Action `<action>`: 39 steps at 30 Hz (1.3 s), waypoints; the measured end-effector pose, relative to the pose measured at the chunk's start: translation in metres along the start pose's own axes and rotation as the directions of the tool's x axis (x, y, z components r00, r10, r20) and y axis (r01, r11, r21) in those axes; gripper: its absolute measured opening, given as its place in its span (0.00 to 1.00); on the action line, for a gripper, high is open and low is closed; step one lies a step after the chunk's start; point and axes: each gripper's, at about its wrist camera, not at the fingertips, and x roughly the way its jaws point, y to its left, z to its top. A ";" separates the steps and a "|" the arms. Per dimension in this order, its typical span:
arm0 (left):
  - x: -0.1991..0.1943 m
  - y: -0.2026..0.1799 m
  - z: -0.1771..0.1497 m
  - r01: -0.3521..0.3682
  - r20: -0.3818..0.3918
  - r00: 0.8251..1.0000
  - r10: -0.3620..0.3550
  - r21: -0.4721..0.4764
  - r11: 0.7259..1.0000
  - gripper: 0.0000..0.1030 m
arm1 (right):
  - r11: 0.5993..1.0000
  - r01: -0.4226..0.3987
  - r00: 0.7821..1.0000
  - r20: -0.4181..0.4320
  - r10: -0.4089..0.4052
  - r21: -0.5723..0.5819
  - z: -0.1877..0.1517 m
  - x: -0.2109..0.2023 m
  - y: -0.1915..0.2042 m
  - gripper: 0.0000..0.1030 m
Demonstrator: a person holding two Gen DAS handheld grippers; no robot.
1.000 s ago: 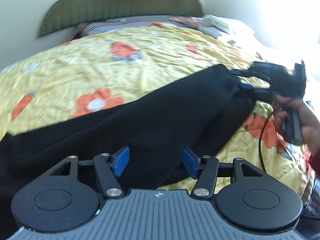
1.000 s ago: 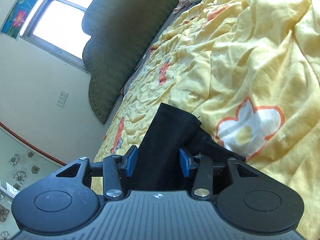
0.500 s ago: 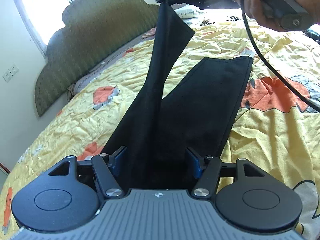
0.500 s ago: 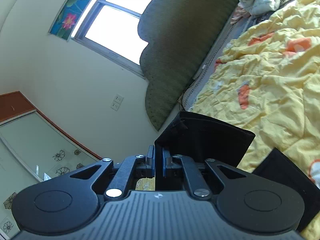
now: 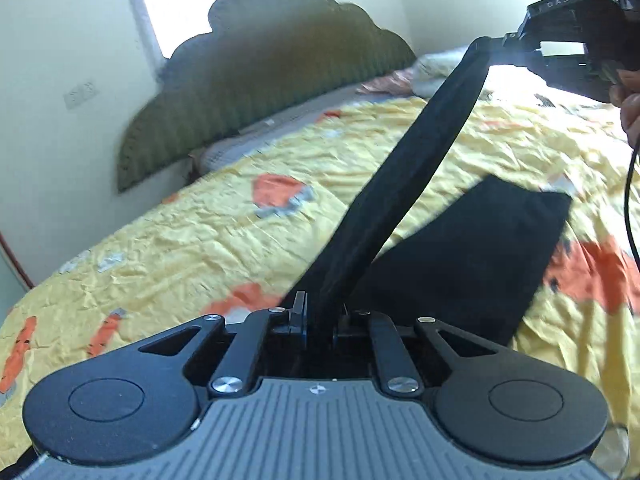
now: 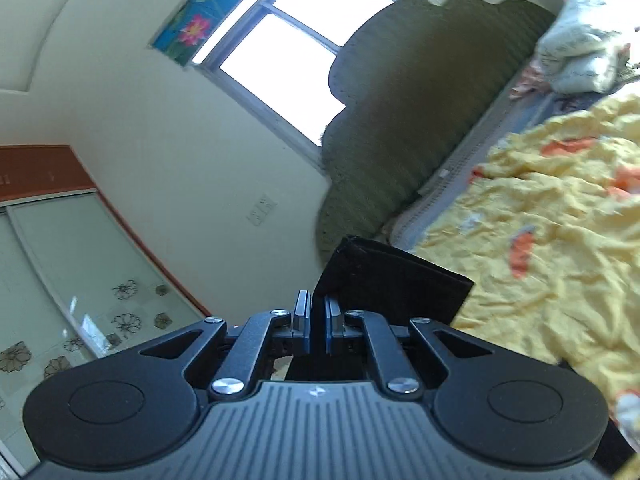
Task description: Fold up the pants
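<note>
The pants, soft, limp and light, hang stretched above the bed between the left gripper, just closed on one end, and the right gripper, clamped on a hem, judged best held by its edges.

The left wrist camera sits just behind its hand-held gripper, low over the bed, tilted down toward the headboard in the upper middle of the frame. The right wrist camera, just behind its own hand-held gripper, looks level at the wall and window. Both views share the headboard, the bed and the pants.
</note>
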 end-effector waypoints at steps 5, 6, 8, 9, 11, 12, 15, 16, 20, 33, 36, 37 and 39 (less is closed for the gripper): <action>0.007 -0.038 -0.027 0.074 -0.063 0.996 -0.067 0.115 0.991 0.12 | 0.931 0.287 0.958 -0.094 -0.273 0.225 -0.048 -0.040 -0.091 0.07; 0.006 -0.038 -0.026 0.070 -0.061 0.996 -0.063 0.122 0.990 0.12 | 0.917 0.307 0.951 -0.097 -0.292 0.255 -0.055 -0.048 -0.101 0.07; 0.005 -0.034 -0.027 0.087 -0.067 0.995 -0.080 0.107 0.990 0.12 | 0.905 0.339 0.941 -0.095 -0.326 0.255 -0.064 -0.060 -0.108 0.07; 0.006 -0.030 -0.027 0.100 -0.076 0.993 -0.093 0.096 0.990 0.12 | 0.904 0.354 0.935 -0.091 -0.343 0.241 -0.065 -0.063 -0.107 0.07; 0.005 -0.028 -0.030 0.109 -0.080 0.991 -0.103 0.080 0.991 0.12 | 0.896 0.390 0.921 -0.088 -0.380 0.212 -0.063 -0.067 -0.107 0.07; 0.003 -0.029 -0.031 0.112 -0.078 0.991 -0.106 0.080 0.990 0.12 | 0.894 0.400 0.917 -0.083 -0.391 0.201 -0.062 -0.069 -0.106 0.07; 0.001 -0.034 -0.033 0.105 -0.071 0.993 -0.099 0.089 0.991 0.12 | 0.888 0.447 0.894 -0.070 -0.442 0.107 -0.058 -0.071 -0.095 0.07; 0.003 -0.036 -0.034 0.101 -0.075 0.993 -0.094 0.092 0.991 0.12 | 0.891 0.445 0.895 -0.063 -0.441 0.087 -0.058 -0.070 -0.092 0.07; 0.002 -0.038 -0.033 0.093 -0.076 0.993 -0.087 0.091 0.991 0.24 | 0.912 0.400 0.914 -0.121 -0.388 0.093 -0.057 -0.054 -0.082 0.29; -0.027 0.000 -0.041 0.302 -0.078 0.945 -0.317 -0.154 0.941 0.43 | 0.908 0.387 0.917 -0.168 -0.362 0.159 -0.068 -0.033 -0.095 0.50; -0.036 0.018 -0.046 0.293 -0.063 0.947 -0.315 -0.237 0.926 0.49 | 0.907 0.388 0.920 -0.134 -0.369 0.167 -0.067 -0.027 -0.102 0.39; -0.040 0.025 -0.048 0.272 -0.063 0.953 -0.296 -0.256 0.928 0.50 | 0.903 0.399 0.915 -0.134 -0.380 0.158 -0.068 -0.026 -0.102 0.18; -0.048 0.038 -0.053 0.223 -0.069 0.966 -0.250 -0.277 0.935 0.52 | 0.891 0.431 0.901 -0.121 -0.417 0.141 -0.070 -0.027 -0.102 0.06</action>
